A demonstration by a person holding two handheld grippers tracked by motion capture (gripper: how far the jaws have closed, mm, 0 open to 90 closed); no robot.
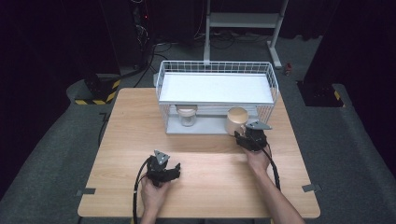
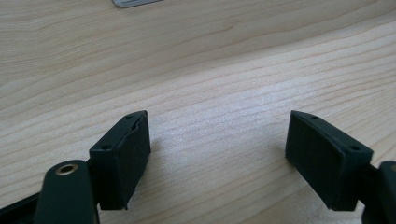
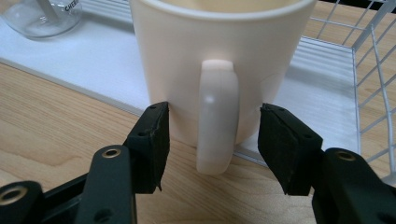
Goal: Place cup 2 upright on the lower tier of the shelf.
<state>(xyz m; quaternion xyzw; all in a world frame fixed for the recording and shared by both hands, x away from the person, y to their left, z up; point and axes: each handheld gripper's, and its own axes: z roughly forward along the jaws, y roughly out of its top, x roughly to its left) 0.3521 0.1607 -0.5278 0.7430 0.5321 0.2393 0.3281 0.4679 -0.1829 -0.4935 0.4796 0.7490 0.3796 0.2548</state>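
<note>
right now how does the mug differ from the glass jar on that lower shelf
The mug is opaque cream with a handle; the glass jar is clear with a cream lid and no handle. The mug stands at the shelf's front right edge, its handle between the right tongs, whose pads do not press it; the jar stands further left, untouched. Both stand upright on the lower shelf of the wire rack.

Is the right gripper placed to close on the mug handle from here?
Probably yes: the right gripper already has its jaws on either side of the mug handle, with nothing between them and it.
</note>
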